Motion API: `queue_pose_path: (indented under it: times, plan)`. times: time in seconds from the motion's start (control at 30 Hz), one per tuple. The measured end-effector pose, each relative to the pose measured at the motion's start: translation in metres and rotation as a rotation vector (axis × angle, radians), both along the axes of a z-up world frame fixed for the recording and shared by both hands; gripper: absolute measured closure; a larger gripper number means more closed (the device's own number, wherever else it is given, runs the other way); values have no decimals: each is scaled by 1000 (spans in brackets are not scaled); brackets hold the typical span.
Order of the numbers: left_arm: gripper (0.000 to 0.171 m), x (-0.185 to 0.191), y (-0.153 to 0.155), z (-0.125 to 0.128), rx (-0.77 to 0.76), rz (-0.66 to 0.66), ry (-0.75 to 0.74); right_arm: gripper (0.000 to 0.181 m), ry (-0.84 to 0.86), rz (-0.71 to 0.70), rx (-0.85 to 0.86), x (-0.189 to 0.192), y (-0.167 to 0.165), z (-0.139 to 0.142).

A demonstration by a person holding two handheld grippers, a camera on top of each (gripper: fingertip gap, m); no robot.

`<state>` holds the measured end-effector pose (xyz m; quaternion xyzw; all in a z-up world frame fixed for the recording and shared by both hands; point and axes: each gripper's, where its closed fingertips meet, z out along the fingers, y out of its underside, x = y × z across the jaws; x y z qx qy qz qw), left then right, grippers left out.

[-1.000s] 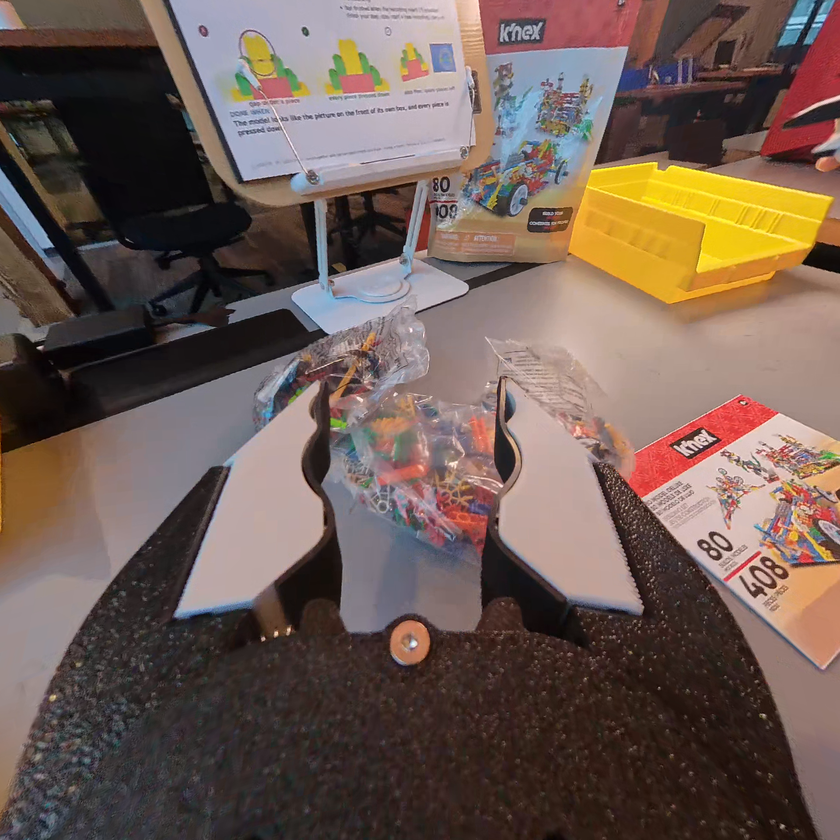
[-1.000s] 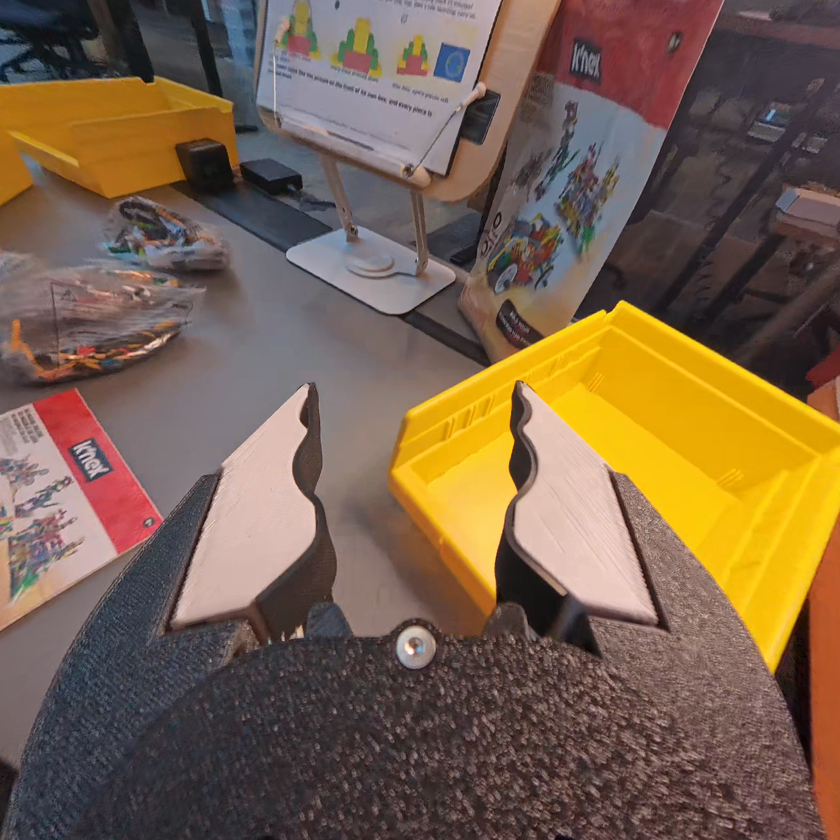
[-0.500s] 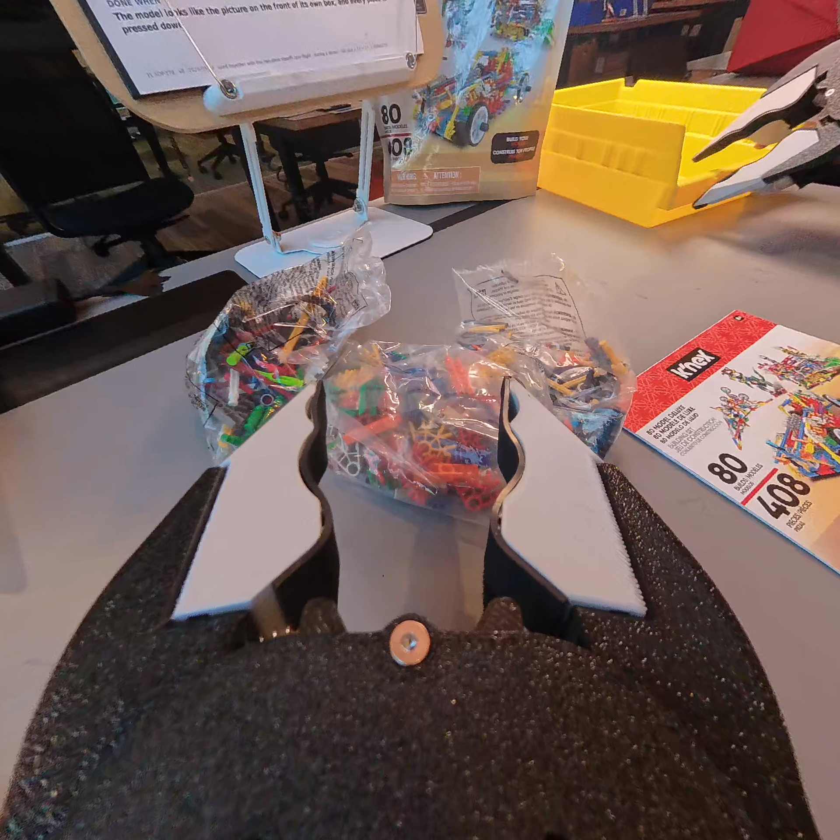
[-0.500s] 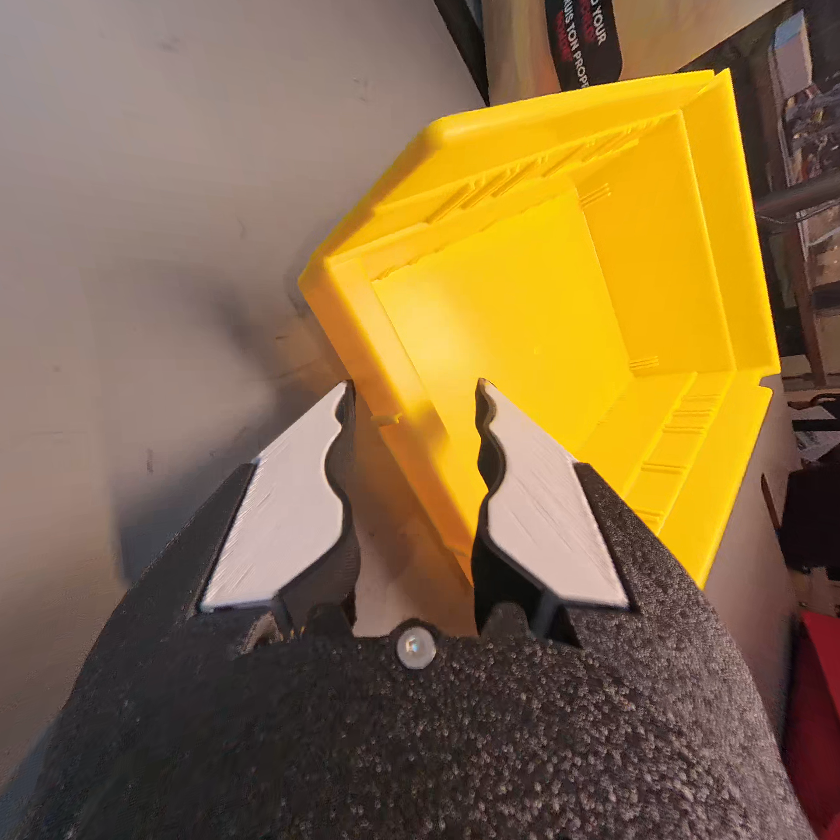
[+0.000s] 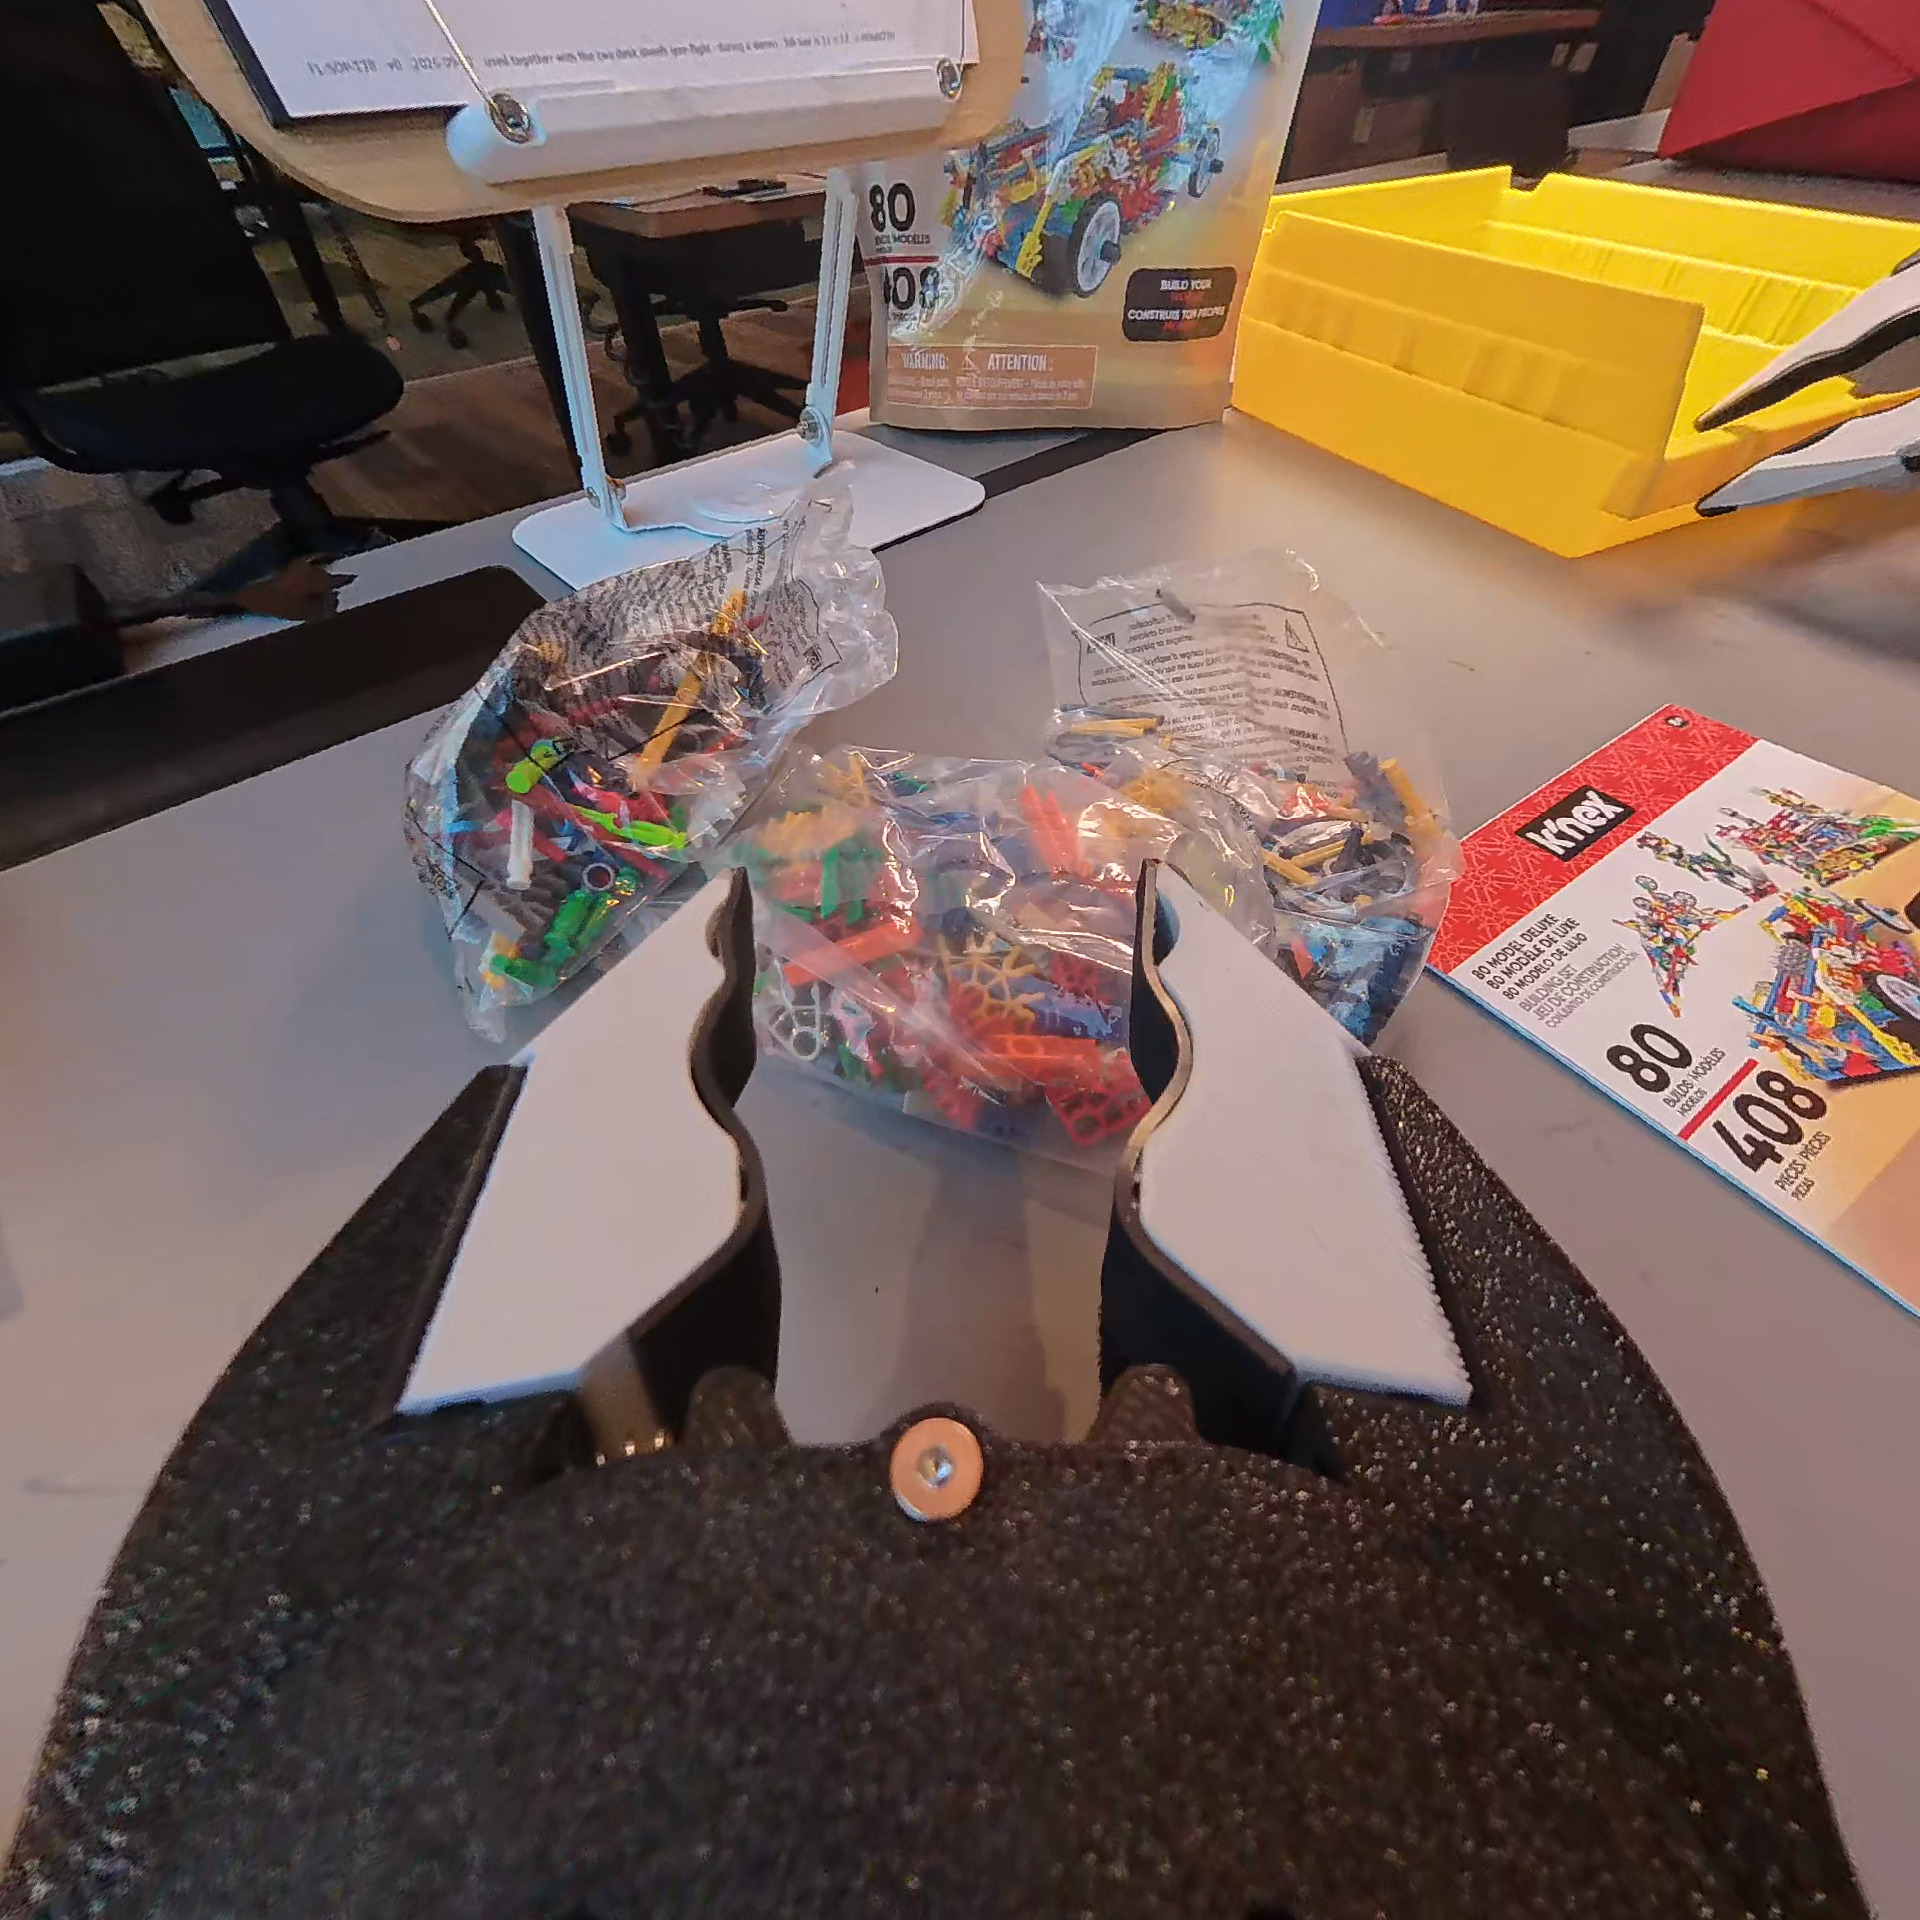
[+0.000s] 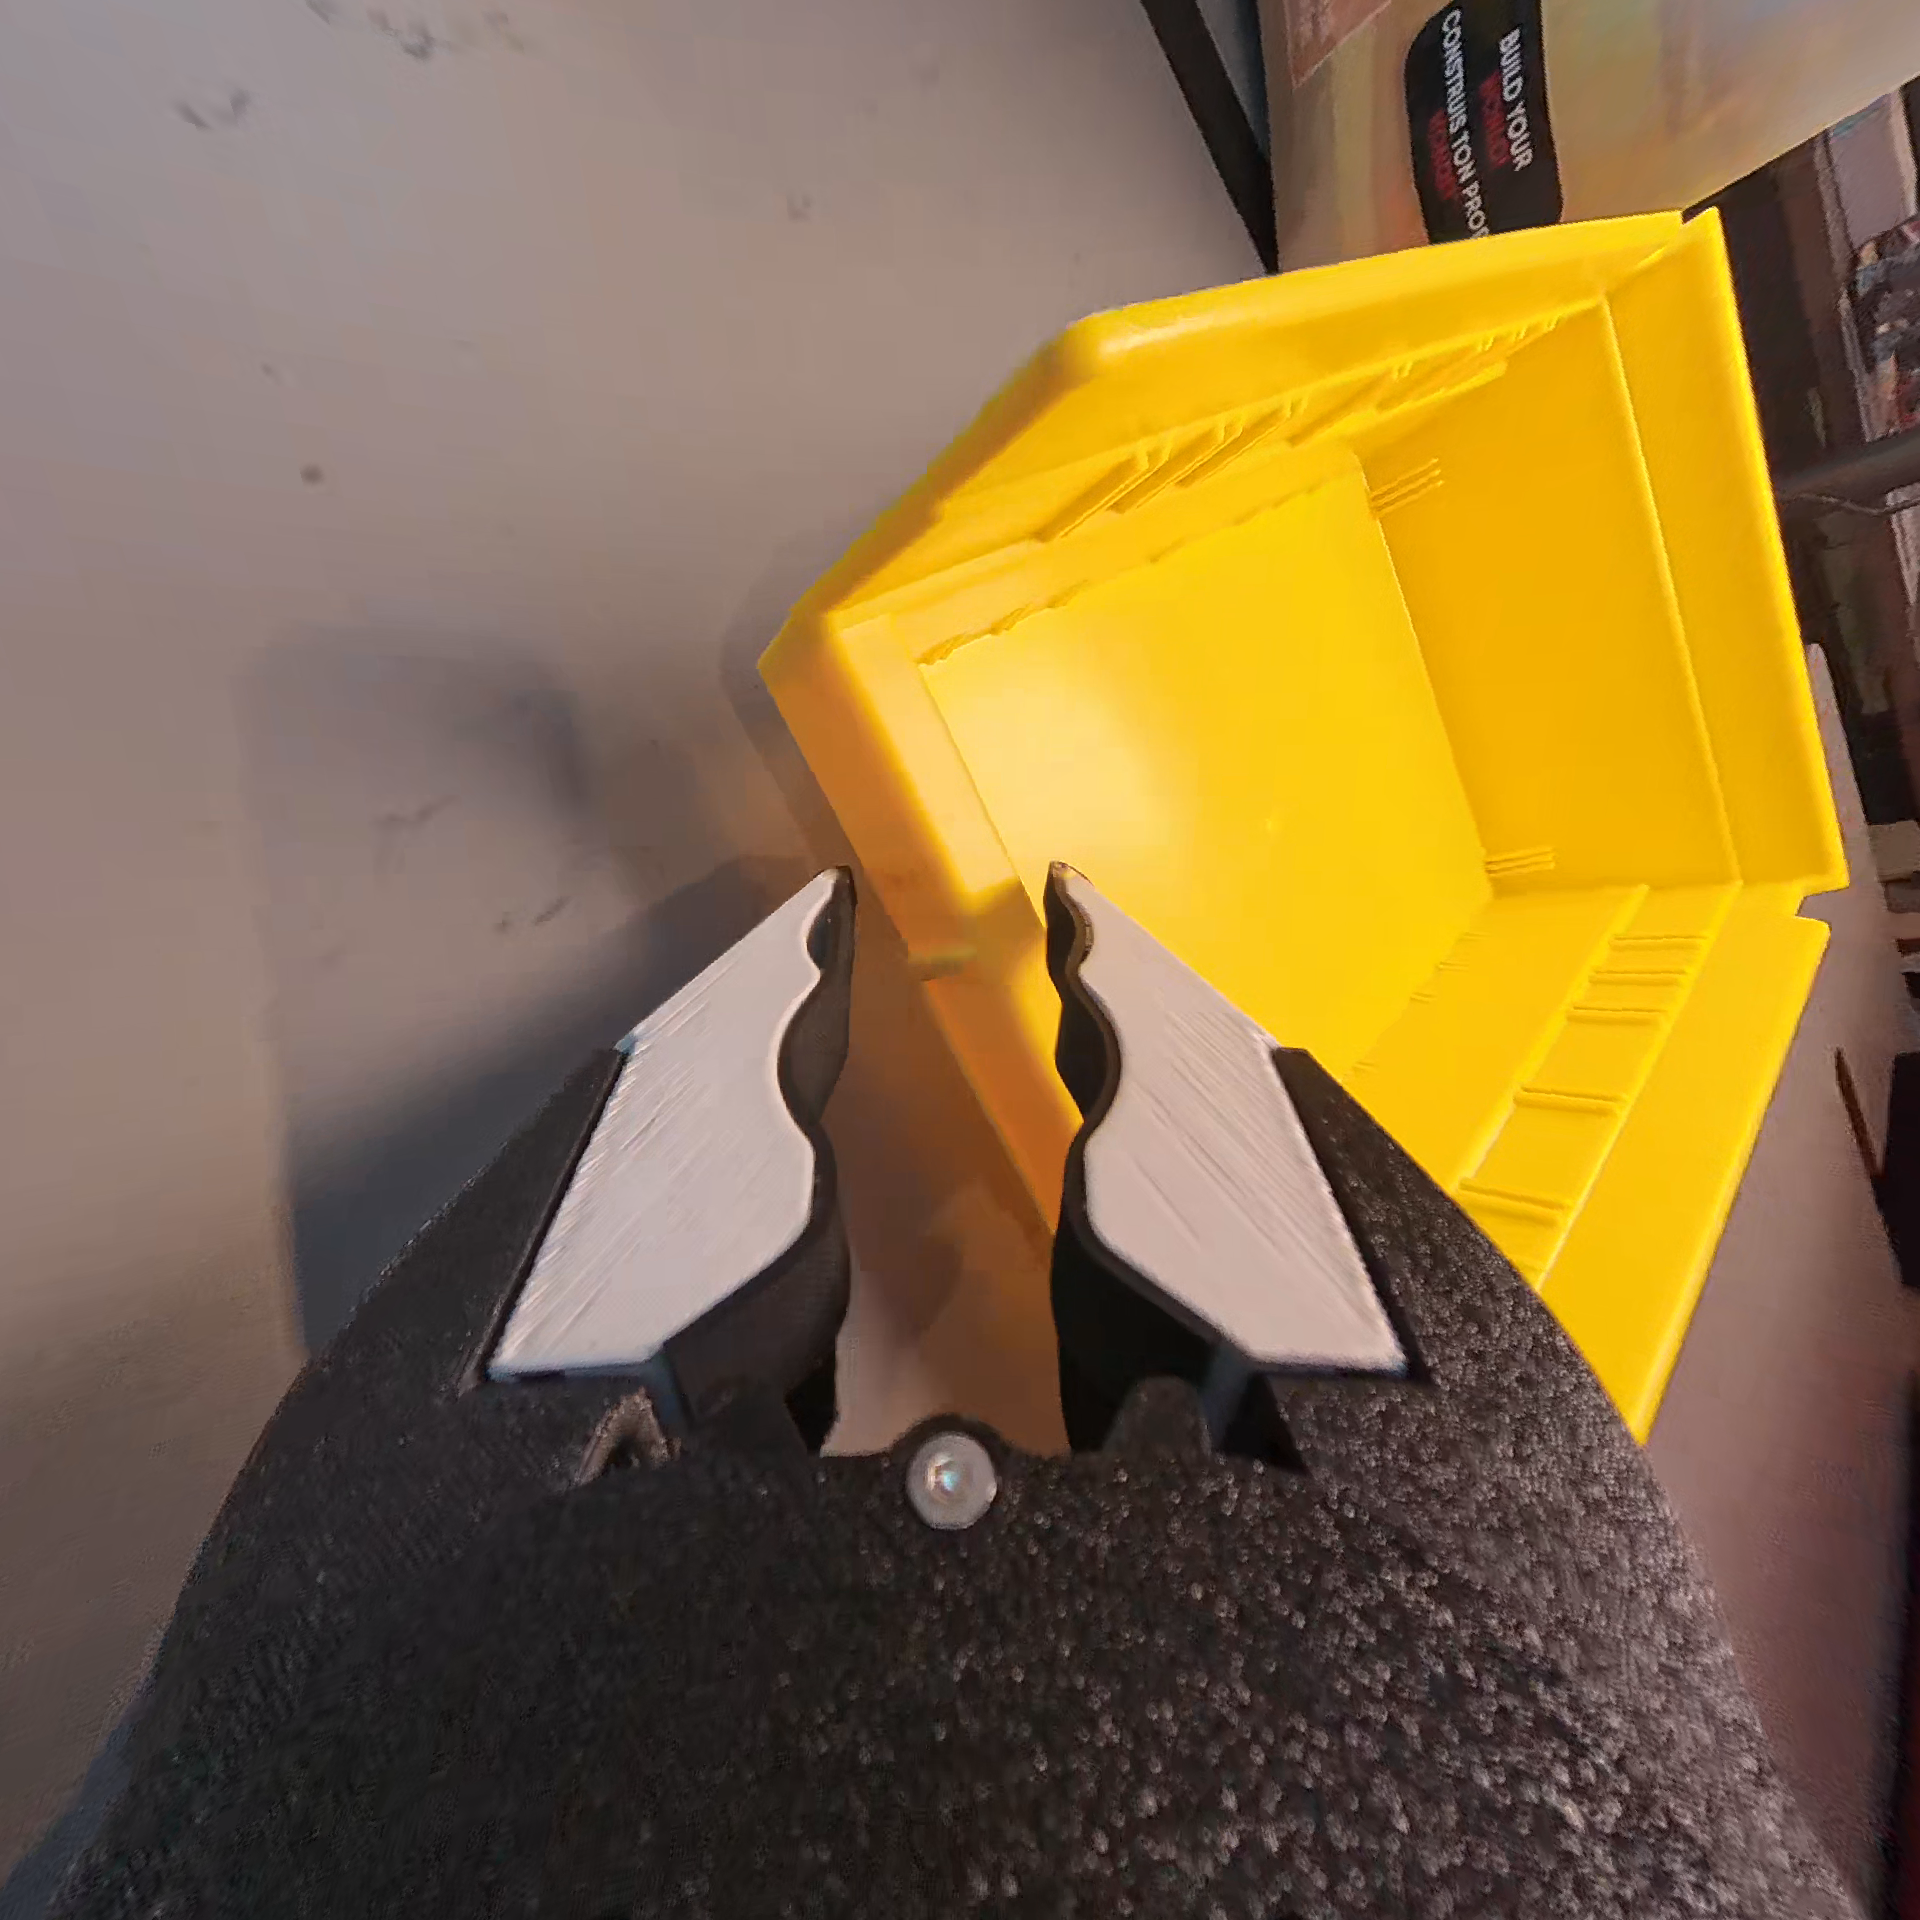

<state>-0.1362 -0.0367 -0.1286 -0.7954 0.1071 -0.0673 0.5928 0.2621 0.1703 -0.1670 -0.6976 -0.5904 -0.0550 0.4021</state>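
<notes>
The left gripper [image 5: 940, 883] stands wide apart, empty, over the middle bag of coloured pieces [image 5: 935, 935], while the right gripper [image 6: 951, 883] straddles, fingers apart, the yellow bin [image 6: 1351, 727] near wall.

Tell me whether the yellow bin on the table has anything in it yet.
Empty. The yellow bin's bare floor and walls show in the right wrist view, and all three bags of pieces lie outside it on the table.

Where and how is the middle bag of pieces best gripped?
Probably the middle bag by its bulging near end, coming from the left gripper's side, open jaws already flanking it. Other bags crowd its sides, so pinch the loose plastic from above.
</notes>
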Motion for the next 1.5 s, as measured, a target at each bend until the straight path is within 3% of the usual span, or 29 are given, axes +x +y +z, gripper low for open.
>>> queue_pose_path:
  times: [0.1, 0.27, 0.33, 0.37, 0.5, 0.67, 0.8, 0.87, 0.9, 1.0, 1.13, 1.23, 1.33, 1.37, 1.4, 1.47, 1.5]
  plan:
    - [100, -2, 0, 0, 1, 8, -9, 124, 225, 34, -43, -25, -25, 34]
    - [100, -3, 0, 2, 11, 5, -29, 106, 734, 191, -16, -96, -64, 123]
    - [99, -1, 0, 2, 9, -10, -23, 110, 903, 225, -10, -119, -72, 131]
    - [98, 1, 0, 1, 7, -19, -16, 110, 941, 229, -23, -128, -75, 122]
    - [89, 15, 0, -7, -42, -103, 5, 106, 871, 285, -39, -147, -90, 77]
    - [86, 40, -7, -28, -174, -245, 25, 106, 900, 308, -66, -154, -90, 77]
    - [124, 35, -6, -51, -287, -183, 124, 116, 820, 391, -39, -160, -104, 67]
    - [160, 29, -5, -57, -305, -141, 193, 124, 771, 482, -80, -171, -125, 60]
    - [169, 26, -4, -57, -302, -112, 217, 125, 733, 516, -96, -177, -133, 55]
    - [171, 14, -1, -49, -261, -38, 206, 118, 602, 588, -159, -193, -152, 36]
    - [171, -11, 3, -19, -138, 52, 88, 114, 570, 593, -277, -213, -159, 30]
    - [171, -17, 2, 9, -15, 42, -46, 100, 589, 560, -355, -245, -162, 34]
    - [171, -13, 0, 20, 28, -5, -184, 81, 581, 517, -408, -286, -171, 29]
    - [171, -12, 0, 20, 35, -7, -200, 83, 541, 502, -396, -295, -172, 22]
    - [171, -13, 0, 19, 40, -6, -200, 99, 487, 474, -344, -300, -167, 15]
    - [171, -13, 1, 19, 53, -2, -181, 160, 462, 480, -252, -297, -155, 18]
    - [171, -13, 1, 19, 58, -4, -179, 177, 508, 466, -240, -290, -146, 26]
